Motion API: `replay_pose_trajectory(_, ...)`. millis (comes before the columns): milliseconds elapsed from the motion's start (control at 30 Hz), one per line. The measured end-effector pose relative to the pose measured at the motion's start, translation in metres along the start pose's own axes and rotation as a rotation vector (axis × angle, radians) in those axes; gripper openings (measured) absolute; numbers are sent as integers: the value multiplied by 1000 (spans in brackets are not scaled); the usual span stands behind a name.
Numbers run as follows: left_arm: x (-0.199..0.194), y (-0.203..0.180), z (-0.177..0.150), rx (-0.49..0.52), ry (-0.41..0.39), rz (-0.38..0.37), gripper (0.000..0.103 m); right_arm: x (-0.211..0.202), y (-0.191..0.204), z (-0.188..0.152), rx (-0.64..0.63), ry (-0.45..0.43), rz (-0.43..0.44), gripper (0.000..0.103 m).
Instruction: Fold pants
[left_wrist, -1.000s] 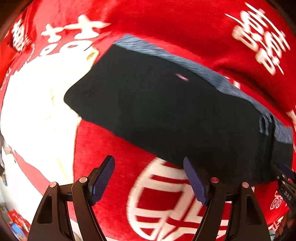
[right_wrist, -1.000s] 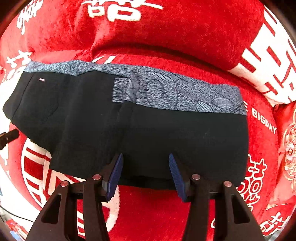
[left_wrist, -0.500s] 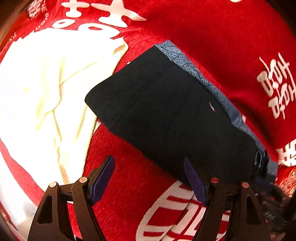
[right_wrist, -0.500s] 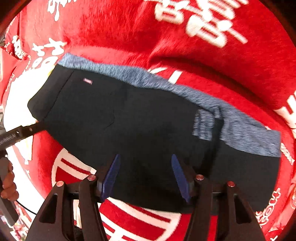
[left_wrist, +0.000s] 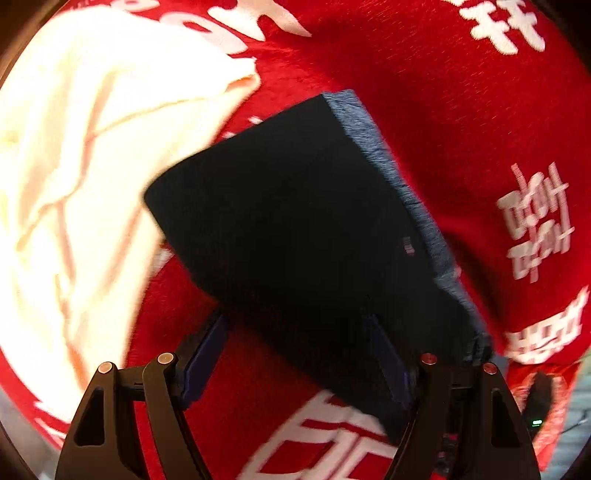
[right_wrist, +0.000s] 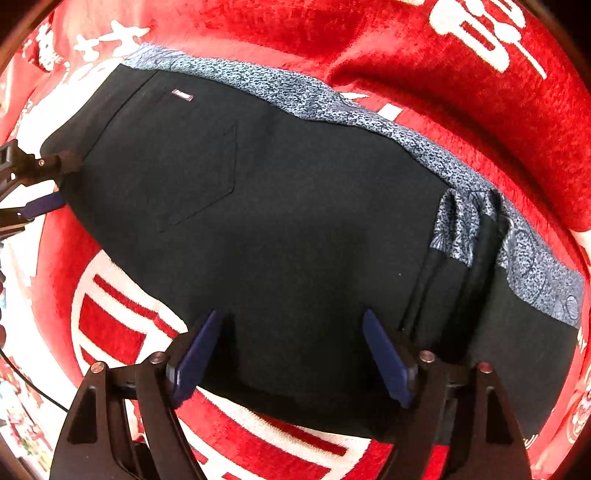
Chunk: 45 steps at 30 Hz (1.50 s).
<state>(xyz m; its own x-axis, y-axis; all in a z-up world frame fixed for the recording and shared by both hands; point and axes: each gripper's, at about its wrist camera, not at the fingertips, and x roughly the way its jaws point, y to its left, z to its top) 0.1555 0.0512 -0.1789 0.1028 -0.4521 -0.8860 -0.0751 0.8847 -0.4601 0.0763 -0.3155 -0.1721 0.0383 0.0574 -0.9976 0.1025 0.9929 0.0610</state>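
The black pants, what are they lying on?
The black pants lie on a red blanket with white characters. The blanket's pattern directly beneath them is covered, so it cannot be seen.

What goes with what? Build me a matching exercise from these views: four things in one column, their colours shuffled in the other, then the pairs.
Things:
1. pants
2. waistband
3. blanket
4. cloth

Colours:
A. cream
B. red with white characters
C. black
D. speckled blue-grey

Pairs: 1-C, 2-D, 3-B, 4-A
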Motion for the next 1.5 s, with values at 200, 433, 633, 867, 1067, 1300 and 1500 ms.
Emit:
replay_pose_trajectory(200,6,10,0,-66,-20,-118,79,-1,-2,4,-3,1,5,83)
replay_pose_trajectory(433,2,19,18,-155,-51,-206,86,-6,-8,6,9,-10,12,83)
replay_pose_trajectory(633,14,-5,20,-123,-104,-134,95,-6,-6,2,-4,-14,7,83)
replay_pose_trajectory(867,11,-30,15,10,-138,134,38,-19,-11,11,25,16,49,84)
replay_pose_trajectory(1067,-2,-85,-16,382,-260,360,34,-64,-25,49,85,-10,153,84)
replay_pose_trajectory(1300,8,-113,-48,629,-333,526,34,-100,22,145,-7,31,352,86)
replay_pose_trajectory(1500,20,-123,-49,638,-329,535,34,-98,125,217,-228,153,405,88)
